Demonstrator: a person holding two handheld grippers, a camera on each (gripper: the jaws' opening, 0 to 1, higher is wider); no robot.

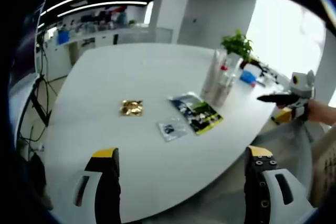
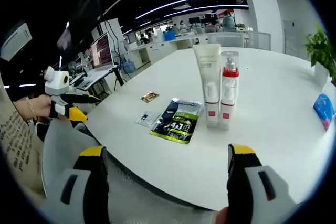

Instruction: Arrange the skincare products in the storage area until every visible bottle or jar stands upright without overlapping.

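Right gripper view: a white tube (image 2: 206, 66), a small white bottle (image 2: 211, 104) and a clear pump bottle with a red collar (image 2: 228, 88) stand upright, close together, on the white table (image 2: 273, 108) at about 1 o'clock from the view's centre. A dark sachet with green print (image 2: 176, 120) lies flat at 8 o'clock from them, a small clear packet (image 2: 147, 118) just beside it, and a gold packet (image 2: 149, 96) farther back (all three apart from one another). A blue pack (image 2: 323, 109) lies at 3 o'clock. The right gripper (image 2: 169, 174) has its jaws spread wide, holding nothing. The left gripper (image 2: 73, 103) enters at 9 o'clock. Left gripper view: the left gripper (image 1: 184, 179) is likewise spread and empty; a potted plant (image 1: 237, 44) stands behind the bottles.
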